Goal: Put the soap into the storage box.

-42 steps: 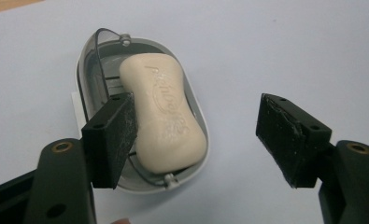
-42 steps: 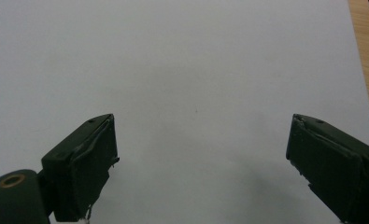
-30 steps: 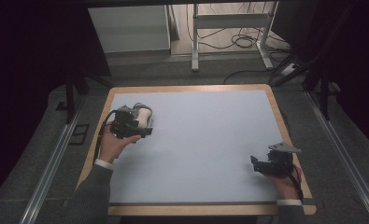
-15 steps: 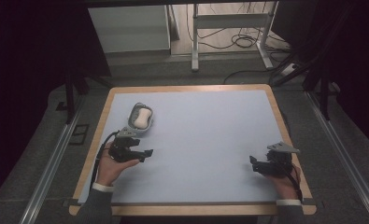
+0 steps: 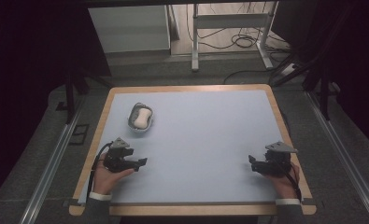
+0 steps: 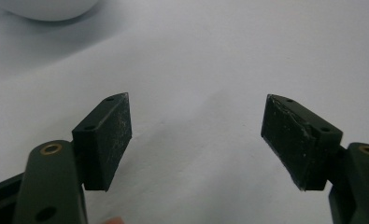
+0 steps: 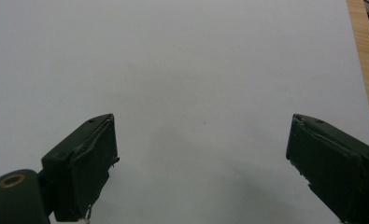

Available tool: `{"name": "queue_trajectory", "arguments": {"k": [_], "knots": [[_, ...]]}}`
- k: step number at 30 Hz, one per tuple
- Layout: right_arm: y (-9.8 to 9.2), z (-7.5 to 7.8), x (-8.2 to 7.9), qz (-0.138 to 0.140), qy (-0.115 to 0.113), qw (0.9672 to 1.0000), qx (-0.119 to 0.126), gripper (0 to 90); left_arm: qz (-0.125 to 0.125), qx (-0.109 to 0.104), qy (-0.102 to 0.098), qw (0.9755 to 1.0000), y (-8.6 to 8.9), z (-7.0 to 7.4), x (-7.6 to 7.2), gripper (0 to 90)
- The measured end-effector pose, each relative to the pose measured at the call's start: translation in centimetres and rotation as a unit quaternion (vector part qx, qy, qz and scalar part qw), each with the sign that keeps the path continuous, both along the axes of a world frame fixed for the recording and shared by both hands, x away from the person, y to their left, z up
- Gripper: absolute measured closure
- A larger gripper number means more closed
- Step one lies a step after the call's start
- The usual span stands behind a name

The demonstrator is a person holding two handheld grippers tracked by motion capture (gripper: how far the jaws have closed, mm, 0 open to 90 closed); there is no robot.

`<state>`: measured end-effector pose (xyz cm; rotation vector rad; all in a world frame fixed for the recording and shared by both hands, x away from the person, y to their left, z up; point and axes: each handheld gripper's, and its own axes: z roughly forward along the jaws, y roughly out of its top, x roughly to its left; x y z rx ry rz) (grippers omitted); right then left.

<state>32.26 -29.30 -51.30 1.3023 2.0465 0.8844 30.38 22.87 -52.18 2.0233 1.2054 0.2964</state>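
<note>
The left gripper [image 5: 138, 164] has drawn back from the soap dish [image 5: 140, 117] across the pale blue table [image 5: 205, 140], jaws apart and empty like those of the right gripper [image 5: 253, 162].

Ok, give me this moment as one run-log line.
left gripper: open, empty, jaws just opening | right gripper: open, empty | soap dish: on mat, far left, untouched
</note>
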Motion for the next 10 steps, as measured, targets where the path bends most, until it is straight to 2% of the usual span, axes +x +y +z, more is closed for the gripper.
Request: {"name": "queue_trajectory", "arguments": {"k": [5,7,10], "knots": [[0.31,-0.08,0.01,0.006,0.000,1.0000,-0.006,8.5,-0.001,-0.001,0.001,1.0000,0.31,-0.12,-0.03,24.9],[0.34,0.02,-0.06,0.010,-0.004,0.9999,-0.004,8.5,-0.008,-0.009,-0.003,0.9999,0.34,-0.09,-0.16,24.9],[0.50,0.34,-0.20,0.017,-0.013,0.9997,0.008,8.6,-0.012,-0.007,-0.002,0.9999,0.11,-0.05,-0.11,24.7]]}}
